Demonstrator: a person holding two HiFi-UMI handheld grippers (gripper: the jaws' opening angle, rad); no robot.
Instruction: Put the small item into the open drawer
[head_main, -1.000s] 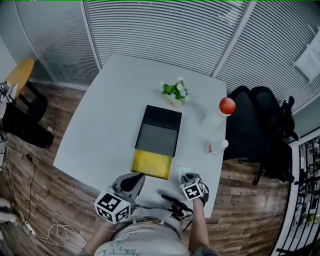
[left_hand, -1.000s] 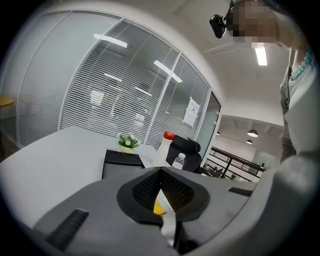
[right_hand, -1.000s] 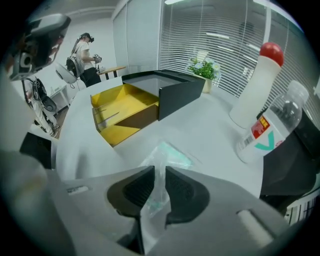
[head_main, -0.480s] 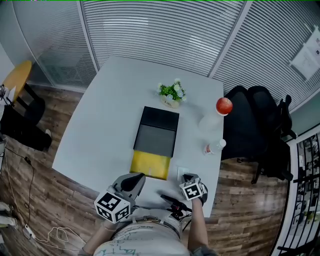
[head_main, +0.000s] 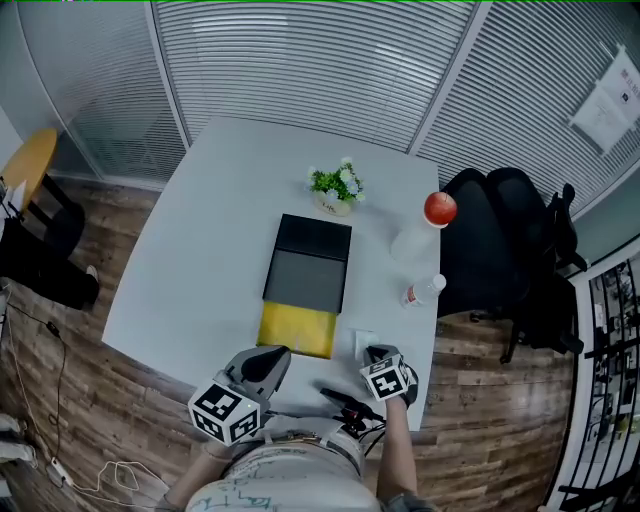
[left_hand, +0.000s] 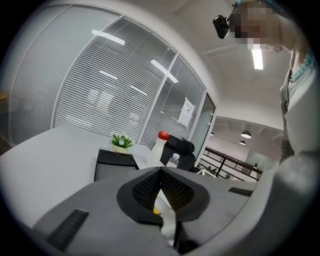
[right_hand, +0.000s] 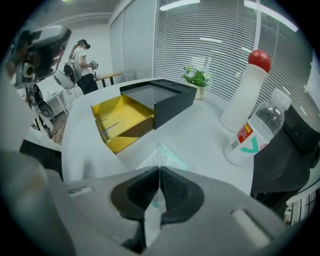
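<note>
Left gripper (head_main: 276, 354): lower centre-left of the head view, at the table's near edge; its own view shows the jaws closed tip to tip, nothing between them.
Right gripper (head_main: 370, 351): lower centre-right, tilted down at the table; jaws clamped on the near edge of the small packet (right_hand: 163, 157).
Small packet: flat on the table (head_main: 215, 225), just right of the drawer's front corner and outside it. The right gripper view shows it pale green and translucent; the head view shows only a pale patch at the jaw tips.
Yellow drawer (head_main: 298, 329): pulled out toward the person from the black box (head_main: 311, 262). The right gripper view shows a divider inside it; the head view does not.
Water bottle (right_hand: 256, 134): lying on its side at right, near the table edge.
White bottle (right_hand: 245, 92): upright with a red cap, beyond the water bottle.
Potted plant (head_main: 336, 187): behind the box, apart from it.
Black chair (head_main: 500, 250): beside the table's right edge.
Background person (right_hand: 83, 70): upper left, seen only in the right gripper view.
</note>
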